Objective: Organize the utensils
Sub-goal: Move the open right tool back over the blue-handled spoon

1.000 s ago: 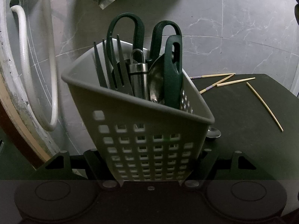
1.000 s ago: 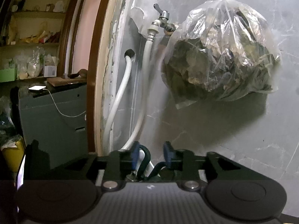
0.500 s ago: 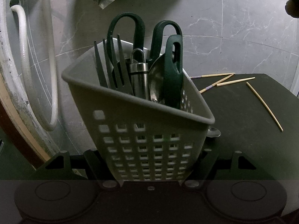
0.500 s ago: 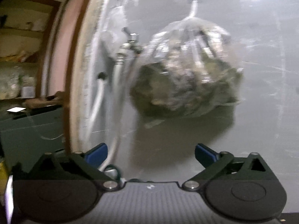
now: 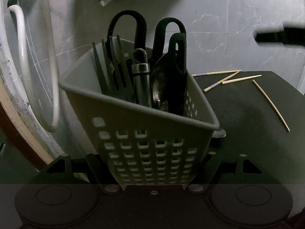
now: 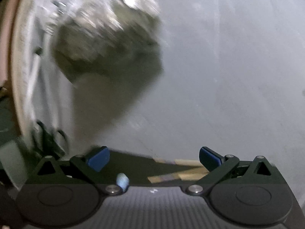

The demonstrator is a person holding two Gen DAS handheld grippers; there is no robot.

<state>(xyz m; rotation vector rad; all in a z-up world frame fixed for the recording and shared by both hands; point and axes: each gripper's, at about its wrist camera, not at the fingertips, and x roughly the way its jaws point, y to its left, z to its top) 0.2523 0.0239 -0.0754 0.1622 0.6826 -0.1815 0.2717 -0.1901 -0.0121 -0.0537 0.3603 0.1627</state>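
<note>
Chopsticks (image 5: 241, 79) lie scattered flat toward the bench's (image 5: 247, 124) far edge, nearer my empty, wide-open right hand-held gripper (image 6: 153, 157) than my left hand-held gripper (image 5: 152, 171), clamped on the caddy (image 5: 144, 145).

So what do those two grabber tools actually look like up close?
Both are black plastic. The right tongs have blue rubbery pads on angular linkage arms with silver pivot screws, over a ribbed grey body with two round discs. The left tongs show the same black linkages and discs.

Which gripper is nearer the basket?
Left. The left gripper is clamped on the basket at its base. The right gripper is open and empty over the dark table, basket blurred off to its left.
</note>
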